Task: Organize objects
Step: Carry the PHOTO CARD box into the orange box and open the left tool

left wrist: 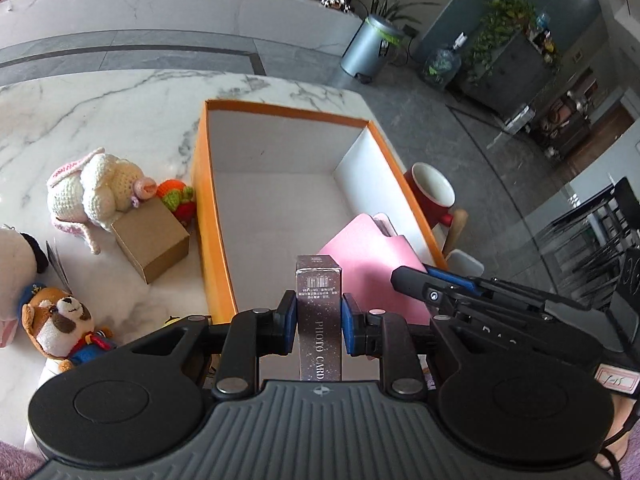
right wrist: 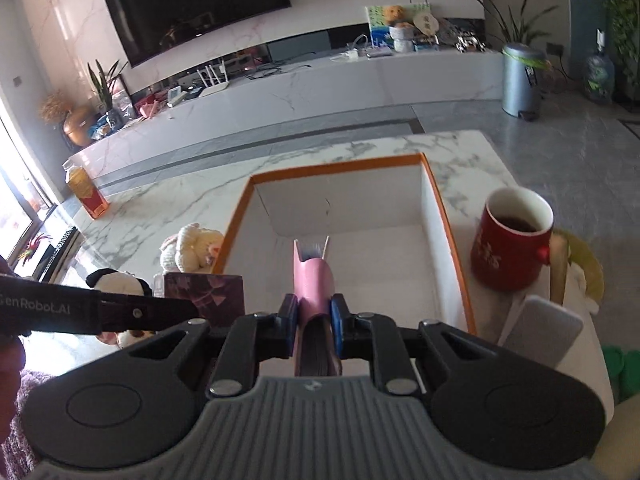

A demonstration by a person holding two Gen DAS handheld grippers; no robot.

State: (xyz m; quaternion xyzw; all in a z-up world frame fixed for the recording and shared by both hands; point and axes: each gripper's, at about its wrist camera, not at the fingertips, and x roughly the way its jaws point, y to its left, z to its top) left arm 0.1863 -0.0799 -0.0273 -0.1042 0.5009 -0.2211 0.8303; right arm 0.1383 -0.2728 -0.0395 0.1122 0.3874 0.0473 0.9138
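Observation:
An open orange box (left wrist: 216, 216) with a white inside stands on the marble table; it also shows in the right wrist view (right wrist: 456, 248). My left gripper (left wrist: 319, 316) is shut on a silver photo card box (left wrist: 319, 292), held at the box's near edge. My right gripper (right wrist: 314, 320) is shut on a pink notebook (right wrist: 312, 280), held on edge over the box's near side. The pink notebook (left wrist: 368, 260) and the right gripper (left wrist: 432, 286) also show in the left wrist view. The photo card box (right wrist: 208, 292) shows in the right wrist view.
Left of the box lie a white knitted toy (left wrist: 96, 188), an orange knitted toy (left wrist: 178, 198), a brown carton (left wrist: 154, 238) and a plush dog (left wrist: 60, 324). A red mug (right wrist: 512, 240) with dark liquid stands right of the box. An amber bottle (right wrist: 86, 192) stands far left.

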